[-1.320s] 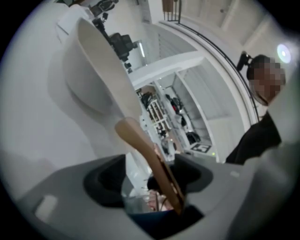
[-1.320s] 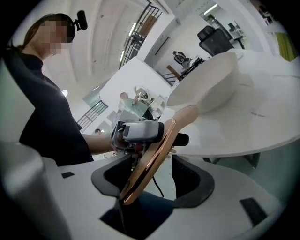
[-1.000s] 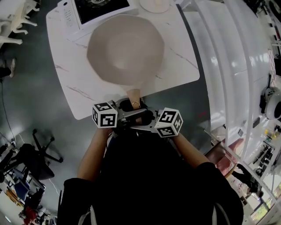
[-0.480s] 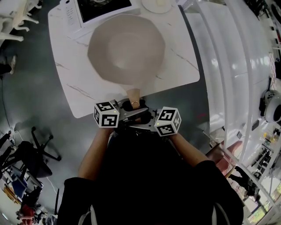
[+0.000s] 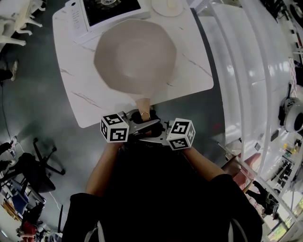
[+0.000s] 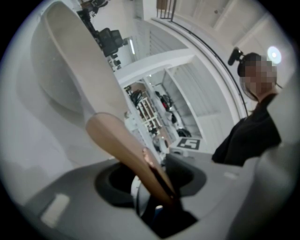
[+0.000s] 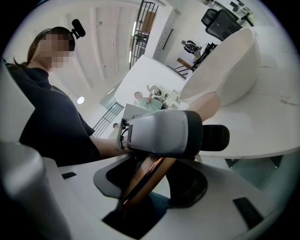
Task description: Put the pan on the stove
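A wide beige pan sits on the white marble table, its tan handle pointing at me over the front edge. The stove stands just behind the pan. My left gripper comes in from the left and my right gripper from the right, both at the handle's end. Both sets of jaws have just been closing with the handle between them. In the left gripper view the handle runs down into the left gripper. The right gripper clamps the handle beside the other gripper's finger.
A white dish stands at the table's back right, beside the stove. A white curved counter runs along the right. An office chair stands on the grey floor to the left. The table's front edge lies just ahead of the grippers.
Both grippers have closed onto the pan's handle. The two marker cubes have shifted only slightly, and the pan stays where it was on the table.
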Demonstrator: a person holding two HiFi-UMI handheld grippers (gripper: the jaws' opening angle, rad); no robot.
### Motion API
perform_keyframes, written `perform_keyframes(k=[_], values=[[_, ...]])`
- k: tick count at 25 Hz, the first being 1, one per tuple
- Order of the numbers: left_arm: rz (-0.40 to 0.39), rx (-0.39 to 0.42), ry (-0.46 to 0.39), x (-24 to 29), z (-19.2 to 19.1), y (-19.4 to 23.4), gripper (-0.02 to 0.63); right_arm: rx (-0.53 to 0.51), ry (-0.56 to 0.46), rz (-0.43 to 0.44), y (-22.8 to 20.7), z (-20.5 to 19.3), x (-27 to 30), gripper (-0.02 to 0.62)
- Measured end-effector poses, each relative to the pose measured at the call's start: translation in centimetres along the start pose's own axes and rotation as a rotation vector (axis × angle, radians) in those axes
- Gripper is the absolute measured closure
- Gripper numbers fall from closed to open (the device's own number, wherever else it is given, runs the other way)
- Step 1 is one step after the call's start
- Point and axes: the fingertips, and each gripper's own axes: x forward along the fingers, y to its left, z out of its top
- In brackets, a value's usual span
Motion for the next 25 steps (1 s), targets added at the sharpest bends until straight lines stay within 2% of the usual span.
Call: perform_keyframes(k=[7, 25], values=[[-0.003, -0.006, -0.044, -0.3, 0.5, -0.8, 0.413, -0.006, -0.019, 0.011, 0.9, 0.6, -0.1, 0.391], [0.003, 0.107, -0.110, -1.9, 5.7, -4.8, 0.407, -0.127, -0.007, 0.019, 4.2, 5.5, -0.4, 0.390]])
